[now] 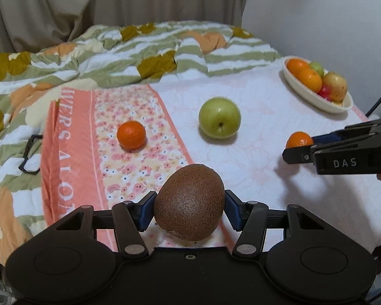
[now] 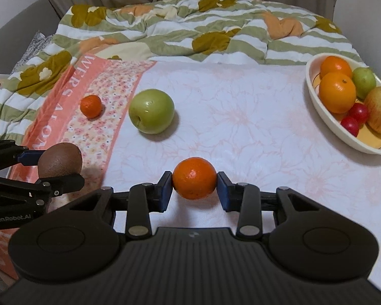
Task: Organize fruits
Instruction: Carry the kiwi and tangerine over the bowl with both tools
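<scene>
Kiwi (image 1: 189, 203): brown, clamped between both blue pads of the left gripper (image 1: 189, 209), near the bed's front edge over the pink flowered sheet (image 1: 129, 157).
Orange (image 2: 194, 181): pinched between the pads of the right gripper (image 2: 194, 186), above the white sheet (image 2: 254, 127) at the front edge.
Green apple (image 2: 151, 111): loose on the white sheet, mid-bed.
Small orange (image 2: 90, 106): loose on the flowered sheet, left of the apple, apart from it.
Bowl (image 2: 325, 117): cream, oval, at the bed's right edge; holds two oranges, a green fruit, a yellow-red apple and two small red fruits.
Quilt (image 2: 190, 30): green-striped, bunched along the far edge.
</scene>
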A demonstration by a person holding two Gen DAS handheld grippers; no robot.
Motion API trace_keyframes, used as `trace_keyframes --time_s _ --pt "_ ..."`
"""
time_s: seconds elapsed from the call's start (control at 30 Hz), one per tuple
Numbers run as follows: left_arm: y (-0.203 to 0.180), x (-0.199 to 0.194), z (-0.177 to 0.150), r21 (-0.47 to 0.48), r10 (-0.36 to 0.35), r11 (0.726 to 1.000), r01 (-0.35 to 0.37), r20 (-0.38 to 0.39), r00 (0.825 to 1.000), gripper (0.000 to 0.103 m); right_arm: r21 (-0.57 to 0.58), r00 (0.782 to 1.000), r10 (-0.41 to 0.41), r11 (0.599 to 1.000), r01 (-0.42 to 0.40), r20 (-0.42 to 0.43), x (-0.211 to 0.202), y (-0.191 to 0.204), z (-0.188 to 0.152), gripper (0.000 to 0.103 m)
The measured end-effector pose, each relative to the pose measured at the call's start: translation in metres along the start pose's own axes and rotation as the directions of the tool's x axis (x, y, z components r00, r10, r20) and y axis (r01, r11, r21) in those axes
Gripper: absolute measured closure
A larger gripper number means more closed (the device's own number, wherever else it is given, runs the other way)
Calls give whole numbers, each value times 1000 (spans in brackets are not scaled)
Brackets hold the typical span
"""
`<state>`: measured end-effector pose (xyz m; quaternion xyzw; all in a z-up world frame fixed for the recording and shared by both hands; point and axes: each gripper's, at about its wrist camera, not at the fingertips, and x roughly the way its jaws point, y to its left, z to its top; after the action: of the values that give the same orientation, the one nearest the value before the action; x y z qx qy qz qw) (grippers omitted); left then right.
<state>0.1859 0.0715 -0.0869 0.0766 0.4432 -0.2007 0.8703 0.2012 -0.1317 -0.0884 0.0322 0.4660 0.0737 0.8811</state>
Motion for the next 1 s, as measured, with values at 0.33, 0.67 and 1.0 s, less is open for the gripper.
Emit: trace_keyframes --time_s 0.33,0.67,1.0 --pt "-29 -50 7 -5 -8 1000 9 132 991 42 8 998 -18 1000 17 68 -54 -9 -10 50" --pt "-84 -80 18 -52 79 996 -69 225 971 42 -25 989 23 999 -20 145 -102 -60 -15 50" --pt "-169 -77 54 -133 127 987 -93 282 951 42 -86 980 66 995 -50 188 -135 -152 -6 50"
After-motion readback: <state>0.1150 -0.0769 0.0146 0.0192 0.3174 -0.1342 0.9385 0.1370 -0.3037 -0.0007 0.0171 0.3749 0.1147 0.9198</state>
